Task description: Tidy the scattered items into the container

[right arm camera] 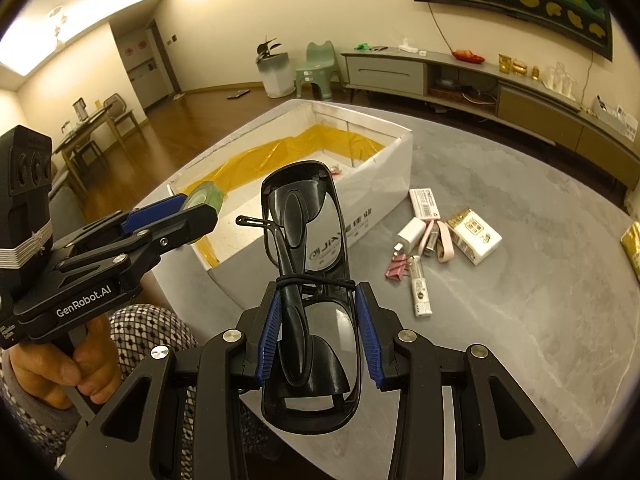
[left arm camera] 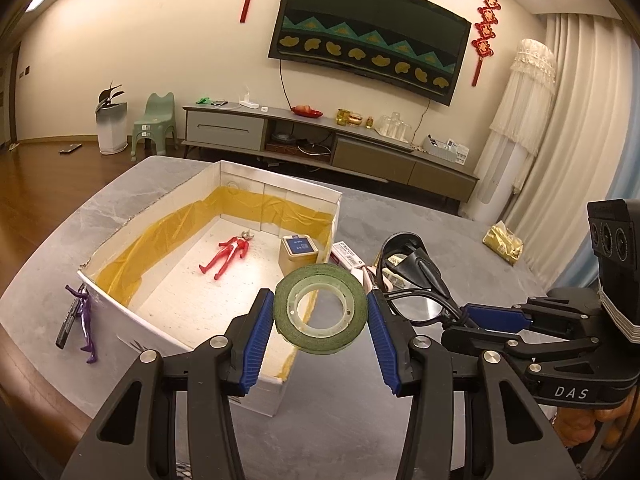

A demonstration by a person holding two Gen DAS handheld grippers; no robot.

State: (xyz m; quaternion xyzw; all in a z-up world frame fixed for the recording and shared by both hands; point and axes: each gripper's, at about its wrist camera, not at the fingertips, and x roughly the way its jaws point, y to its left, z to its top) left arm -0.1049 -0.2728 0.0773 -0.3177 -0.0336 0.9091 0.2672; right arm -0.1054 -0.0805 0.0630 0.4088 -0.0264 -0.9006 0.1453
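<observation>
My left gripper (left arm camera: 321,308) is shut on a green tape roll (left arm camera: 321,334), held above the near right corner of the white box (left arm camera: 132,320). The roll (right arm camera: 208,196) also shows in the right wrist view. Inside the box lie a red figure (left arm camera: 226,254) and a small square tin (left arm camera: 299,254). My right gripper (right arm camera: 316,320) is shut on folded black glasses (right arm camera: 304,220), just right of the box (right arm camera: 384,184). The glasses (left arm camera: 416,276) appear beside the left gripper too.
A purple figure (left arm camera: 86,324) and a dark pen (left arm camera: 68,324) lie against the box's left outside wall. Right of the box lie a charger (right arm camera: 410,234), a pink cable (right arm camera: 440,240), a tissue pack (right arm camera: 476,238), pink clips (right arm camera: 396,270) and a white tube (right arm camera: 420,292). A gold pouch (left arm camera: 503,242) sits farther right.
</observation>
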